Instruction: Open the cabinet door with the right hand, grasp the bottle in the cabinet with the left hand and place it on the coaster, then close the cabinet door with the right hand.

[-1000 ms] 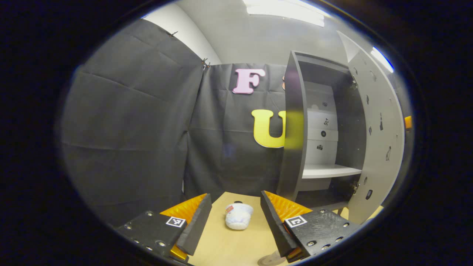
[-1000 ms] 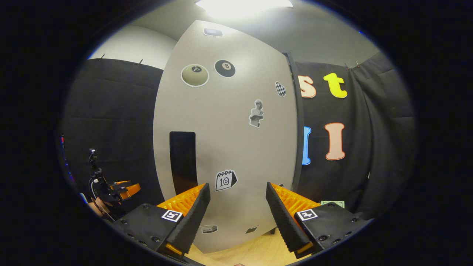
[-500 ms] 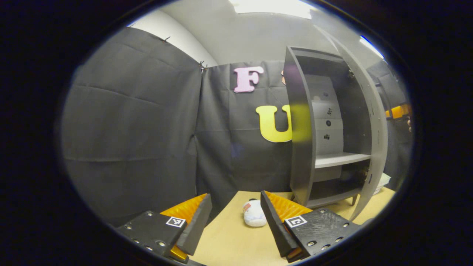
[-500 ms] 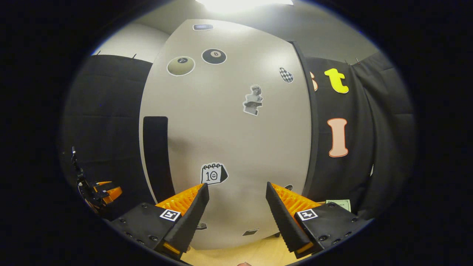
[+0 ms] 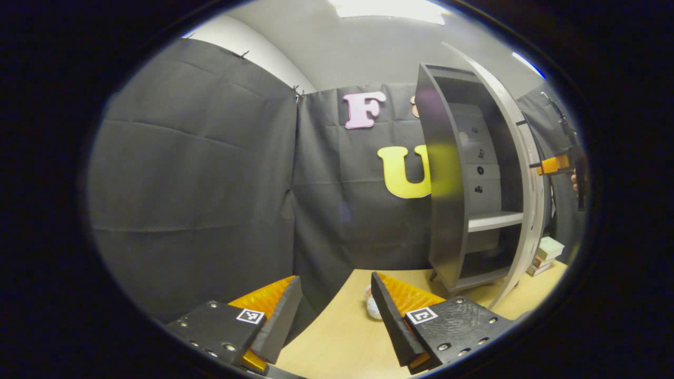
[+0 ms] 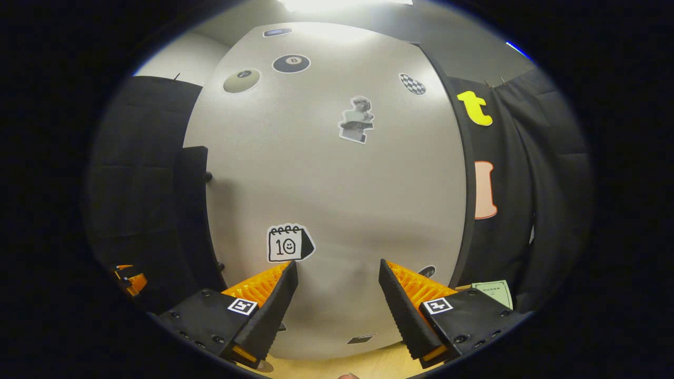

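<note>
Left gripper view
Left gripper (image 5: 334, 310): fingers spread wide, nothing between them, held above the near part of the wooden table (image 5: 337, 342).
Bottle (image 5: 372, 305): white, lying on the table just ahead, at the inner edge of the right-hand finger, which hides part of it; not touched by either finger as far as can be seen.
Cabinet (image 5: 447, 173): grey, ahead and to the right, standing on the table; open front turned this way, one shelf (image 5: 492, 221) across the lower half, nothing seen on it.
Cabinet door (image 5: 524, 168): seen nearly edge-on at the cabinet's right side, partly swung toward the opening.
Right gripper (image 5: 553, 164): far right, beyond the door's edge, at about mid-height of the door, with a bit of a hand behind it; contact with the door cannot be told.
Small stacked boxes (image 5: 545, 252): on the table past the door's lower edge.

Right gripper view
Right gripper (image 6: 337, 308): fingers wide apart, gripping nothing, pointed squarely at the door's outer face.
Cabinet door (image 6: 337, 184): pale, close ahead, dotted with stickers (image 6: 355, 118); dark handle strip (image 6: 192, 210) along its left edge.
Left gripper (image 6: 129, 278): low at far left, past the handle edge.
Paper card (image 6: 495, 292): on the table, right of the right-hand finger.
Coaster: not made out.
</note>
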A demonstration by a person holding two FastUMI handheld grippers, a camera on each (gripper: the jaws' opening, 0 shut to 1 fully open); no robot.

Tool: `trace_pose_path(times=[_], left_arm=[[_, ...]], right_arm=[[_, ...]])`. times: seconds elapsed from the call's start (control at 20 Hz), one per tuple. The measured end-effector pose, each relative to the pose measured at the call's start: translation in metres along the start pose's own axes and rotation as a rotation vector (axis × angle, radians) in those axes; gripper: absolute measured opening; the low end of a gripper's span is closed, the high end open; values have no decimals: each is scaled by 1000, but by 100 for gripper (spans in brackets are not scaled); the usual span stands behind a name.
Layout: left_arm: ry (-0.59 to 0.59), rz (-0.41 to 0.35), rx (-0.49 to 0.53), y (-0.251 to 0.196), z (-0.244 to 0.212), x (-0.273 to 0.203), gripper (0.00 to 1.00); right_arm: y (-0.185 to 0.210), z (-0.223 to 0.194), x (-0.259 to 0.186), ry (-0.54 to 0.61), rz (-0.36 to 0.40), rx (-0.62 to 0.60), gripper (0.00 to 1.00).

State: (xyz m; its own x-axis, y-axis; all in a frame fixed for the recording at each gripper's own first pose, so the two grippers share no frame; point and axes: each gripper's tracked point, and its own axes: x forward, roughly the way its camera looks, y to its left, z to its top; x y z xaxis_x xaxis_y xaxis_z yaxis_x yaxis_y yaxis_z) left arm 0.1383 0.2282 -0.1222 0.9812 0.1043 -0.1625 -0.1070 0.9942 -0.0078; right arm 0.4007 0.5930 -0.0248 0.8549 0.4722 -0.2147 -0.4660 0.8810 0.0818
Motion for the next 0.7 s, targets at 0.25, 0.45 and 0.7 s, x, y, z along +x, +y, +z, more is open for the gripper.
trace_pose_path(times=[0.25, 0.45, 0.7], left_arm=[[7, 26, -8, 20, -5, 3, 83], [10, 43, -16, 35, -8, 0, 82], [30, 67, -19, 51, -18, -10, 82]], right_arm=[[-2, 0, 20, -15, -42, -35, 95], [3, -1, 28, -17, -75, -39, 95], [10, -4, 26, -19, -108, -50, 92]])
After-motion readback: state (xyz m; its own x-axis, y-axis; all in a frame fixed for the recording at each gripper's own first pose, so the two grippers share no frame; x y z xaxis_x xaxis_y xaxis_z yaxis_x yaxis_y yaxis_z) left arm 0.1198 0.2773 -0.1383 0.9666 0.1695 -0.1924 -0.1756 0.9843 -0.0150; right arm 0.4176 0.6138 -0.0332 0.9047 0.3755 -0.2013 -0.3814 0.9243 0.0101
